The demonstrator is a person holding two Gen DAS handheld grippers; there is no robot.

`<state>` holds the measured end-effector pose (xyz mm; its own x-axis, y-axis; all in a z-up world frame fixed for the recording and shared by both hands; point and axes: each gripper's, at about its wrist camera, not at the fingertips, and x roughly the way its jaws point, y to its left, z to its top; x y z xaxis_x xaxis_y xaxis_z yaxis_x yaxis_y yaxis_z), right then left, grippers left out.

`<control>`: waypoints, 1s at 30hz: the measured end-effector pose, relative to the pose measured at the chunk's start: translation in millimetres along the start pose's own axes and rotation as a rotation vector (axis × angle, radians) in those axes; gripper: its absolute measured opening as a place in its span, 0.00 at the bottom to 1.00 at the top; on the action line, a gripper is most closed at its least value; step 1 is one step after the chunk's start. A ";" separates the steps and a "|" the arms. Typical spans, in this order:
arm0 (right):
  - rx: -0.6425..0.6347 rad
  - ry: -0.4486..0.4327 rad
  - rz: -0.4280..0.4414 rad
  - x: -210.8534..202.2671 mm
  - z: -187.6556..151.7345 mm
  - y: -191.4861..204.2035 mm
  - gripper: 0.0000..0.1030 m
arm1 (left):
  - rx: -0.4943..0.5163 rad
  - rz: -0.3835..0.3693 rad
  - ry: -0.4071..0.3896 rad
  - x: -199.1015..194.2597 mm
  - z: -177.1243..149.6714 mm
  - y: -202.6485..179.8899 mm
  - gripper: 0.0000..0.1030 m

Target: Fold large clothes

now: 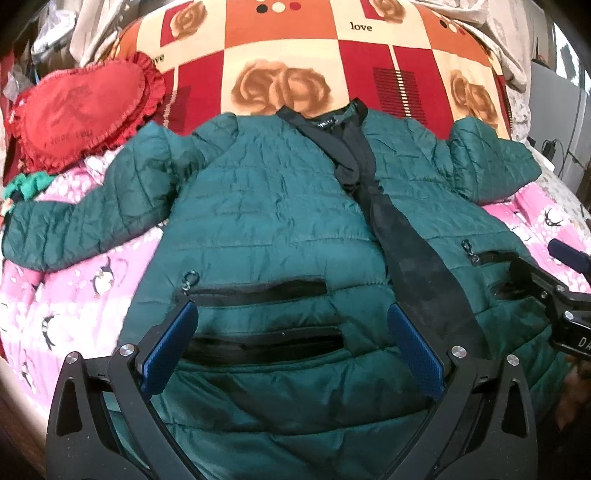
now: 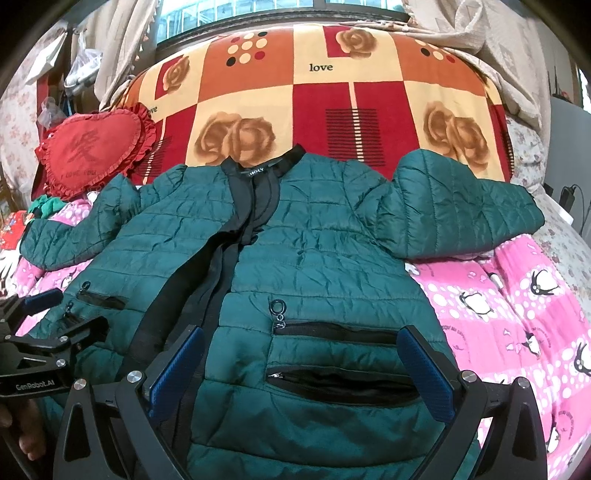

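- at the bottom of the left wrist view the left gripper [image 1: 291, 343] stands wide, its blue pads [image 1: 171, 347] apart over the lower hem of the green quilted jacket [image 1: 258, 206], gripping nothing.
- at the bottom of the right wrist view the right gripper [image 2: 301, 373] is likewise spread wide, blue pads [image 2: 428, 373] on either side of two black zip pockets [image 2: 340, 362], clamping nothing.
- each view catches the other tool at its edge: the right gripper shows at the right edge of the left view, the left gripper at the lower left of the right view, where a "genrobot.ai" label [image 2: 35, 386] reads; whether a finger of either touches the cloth i cannot tell.
- the jacket lies front up in the middle of both frames, sleeves spread to left and right, black placket [image 1: 391, 229] running up to the collar.
- it rests on a pink penguin-print quilt [image 2: 517, 302], seen most at the right of the right view.
- past the collar lies a red, orange and cream rose-print blanket [image 2: 332, 96] with "love" on it.
- a red heart-shaped frilled cushion [image 1: 77, 110] sits at upper left.
- only the right view shows a window [image 2: 229, 14] along the top, with pale curtains [image 2: 118, 40] beside it.
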<state>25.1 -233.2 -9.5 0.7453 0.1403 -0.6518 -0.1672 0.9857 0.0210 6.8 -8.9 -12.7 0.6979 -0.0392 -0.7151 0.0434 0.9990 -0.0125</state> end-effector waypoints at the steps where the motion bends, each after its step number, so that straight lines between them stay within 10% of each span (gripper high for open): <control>1: 0.000 0.001 -0.001 0.5 0.3 -0.3 1.00 | -0.004 0.004 -0.003 0.5 -0.1 1.1 1.00; 30: 0.029 0.003 0.079 5.7 -2.0 0.9 1.00 | 0.024 0.073 -0.173 -21.5 1.1 3.4 0.99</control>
<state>27.9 -231.7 -14.7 0.7289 0.2171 -0.6492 -0.2063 0.9740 0.0940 -7.3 -4.6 3.4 0.8125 0.0277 -0.5823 0.0041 0.9986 0.0533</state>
